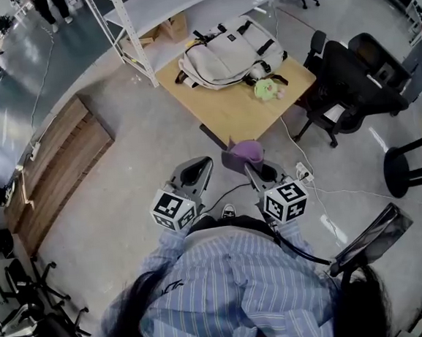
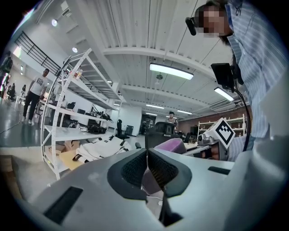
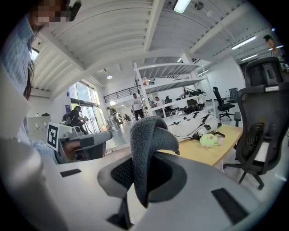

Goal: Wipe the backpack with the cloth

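R claw [image 3: 143,176] clamped on cloth [image 3: 146,135], which drapes over its jaws. L claw [image 2: 147,168] jaws together, nothing btwn. White backpack [image 1: 230,52] on desk [image 1: 224,111], well apart from both.

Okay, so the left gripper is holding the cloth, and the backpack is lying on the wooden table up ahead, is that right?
Not quite: the cloth is held by the right gripper, not the left. The right gripper view shows it pinched between that gripper's jaws, while the left gripper is shut on nothing. The backpack does lie on the wooden table ahead.
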### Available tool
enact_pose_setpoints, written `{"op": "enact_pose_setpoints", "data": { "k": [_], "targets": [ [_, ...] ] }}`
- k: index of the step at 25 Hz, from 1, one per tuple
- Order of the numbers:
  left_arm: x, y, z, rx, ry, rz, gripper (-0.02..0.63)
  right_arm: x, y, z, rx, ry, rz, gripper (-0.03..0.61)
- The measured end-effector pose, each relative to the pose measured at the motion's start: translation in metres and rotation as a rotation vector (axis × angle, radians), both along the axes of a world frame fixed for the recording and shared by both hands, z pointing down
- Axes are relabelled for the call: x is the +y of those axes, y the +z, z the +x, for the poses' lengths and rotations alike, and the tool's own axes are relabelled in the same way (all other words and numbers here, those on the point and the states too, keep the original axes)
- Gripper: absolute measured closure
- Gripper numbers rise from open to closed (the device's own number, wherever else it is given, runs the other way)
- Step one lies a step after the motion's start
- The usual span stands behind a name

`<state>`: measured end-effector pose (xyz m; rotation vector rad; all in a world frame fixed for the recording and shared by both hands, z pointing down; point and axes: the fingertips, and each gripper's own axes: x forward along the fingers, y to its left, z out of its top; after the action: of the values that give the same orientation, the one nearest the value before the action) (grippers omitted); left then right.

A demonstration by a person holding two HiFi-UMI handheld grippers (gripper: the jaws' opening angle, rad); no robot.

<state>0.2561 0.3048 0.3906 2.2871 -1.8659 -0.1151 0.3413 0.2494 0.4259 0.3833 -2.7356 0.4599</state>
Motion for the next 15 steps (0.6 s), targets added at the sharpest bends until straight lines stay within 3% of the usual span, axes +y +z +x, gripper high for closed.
{"op": "enact_pose_setpoints", "data": {
  "k": [15],
  "targets": [
    [-0.003,0.011,-0.002,-0.027,-0.057,-0.051,0.601,-0.012,0.018,-0.01,-0.007,-0.083,-0.048,0.537]
  ]
}}
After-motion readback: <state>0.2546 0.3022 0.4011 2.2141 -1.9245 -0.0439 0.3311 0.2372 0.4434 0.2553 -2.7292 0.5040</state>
